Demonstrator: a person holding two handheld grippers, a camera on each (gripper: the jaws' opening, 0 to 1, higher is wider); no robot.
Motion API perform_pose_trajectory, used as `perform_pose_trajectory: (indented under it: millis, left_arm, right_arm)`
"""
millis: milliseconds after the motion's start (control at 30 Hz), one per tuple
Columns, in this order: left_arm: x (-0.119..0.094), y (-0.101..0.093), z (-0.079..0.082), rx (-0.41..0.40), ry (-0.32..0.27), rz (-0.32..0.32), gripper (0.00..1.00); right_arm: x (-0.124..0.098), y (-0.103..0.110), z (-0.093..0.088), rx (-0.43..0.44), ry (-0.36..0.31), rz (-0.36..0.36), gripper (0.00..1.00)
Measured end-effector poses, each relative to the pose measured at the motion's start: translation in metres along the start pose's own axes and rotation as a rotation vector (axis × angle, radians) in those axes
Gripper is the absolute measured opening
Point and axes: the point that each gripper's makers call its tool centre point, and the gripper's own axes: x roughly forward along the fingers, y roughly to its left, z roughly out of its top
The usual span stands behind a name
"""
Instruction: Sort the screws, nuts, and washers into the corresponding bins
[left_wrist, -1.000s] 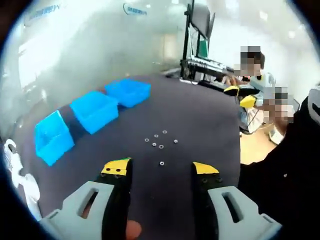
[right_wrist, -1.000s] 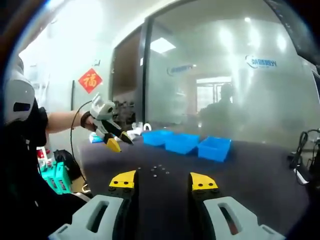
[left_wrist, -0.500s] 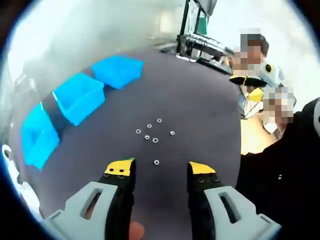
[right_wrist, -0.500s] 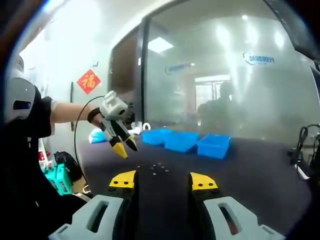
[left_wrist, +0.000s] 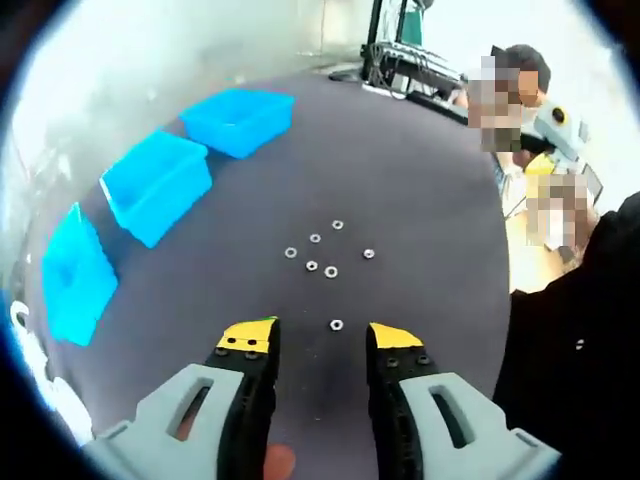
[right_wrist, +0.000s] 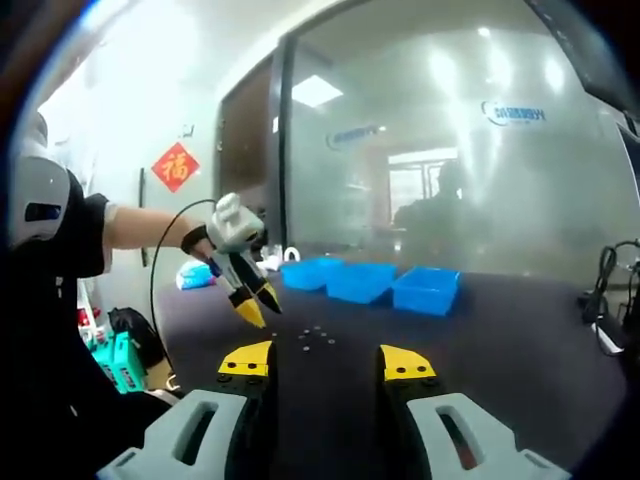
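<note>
Several small silvery nuts and washers (left_wrist: 322, 256) lie scattered on the dark table (left_wrist: 420, 190); one piece (left_wrist: 336, 325) lies apart, just ahead of my left gripper (left_wrist: 322, 338), which hovers above it, open and holding nothing. Three blue bins line the table's left side: far (left_wrist: 238, 120), middle (left_wrist: 155, 183), near (left_wrist: 75, 272). In the right gripper view my right gripper (right_wrist: 326, 360) is open and holds nothing, low over the table. There the left gripper (right_wrist: 256, 308), held by a hand, points down beside the small parts (right_wrist: 315, 337), with the bins (right_wrist: 362, 282) behind.
A frosted glass wall (right_wrist: 450, 150) runs behind the bins. A metal stand with equipment (left_wrist: 400, 60) stands past the table's far end, where a person (left_wrist: 520, 110) sits. The table edge (left_wrist: 505, 290) drops off on the right. A cable (right_wrist: 605, 290) lies at the right.
My left gripper has come down and forward towards the loose pieces, and its jaws stand a little closer together. The right gripper has stayed put.
</note>
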Motion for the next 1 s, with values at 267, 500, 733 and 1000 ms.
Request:
perform_pose_trajectory:
  millis: [267, 500, 733, 1000]
  left_arm:
    - [0.007, -0.002, 0.0, -0.004, 0.014, -0.018, 0.31]
    - [0.014, 0.001, -0.004, -0.009, 0.031, -0.006, 0.27]
    - [0.019, 0.001, -0.007, 0.003, 0.035, 0.004, 0.19]
    - [0.023, 0.0, -0.009, 0.005, 0.032, 0.01, 0.17]
  right_arm:
    - [0.0, -0.001, -0.002, 0.014, -0.003, 0.0, 0.35]
    - [-0.001, -0.002, -0.002, 0.018, -0.007, -0.003, 0.35]
    - [-0.002, -0.002, -0.004, 0.02, -0.007, -0.003, 0.35]
    - [-0.003, -0.001, -0.005, 0.024, -0.009, -0.003, 0.35]
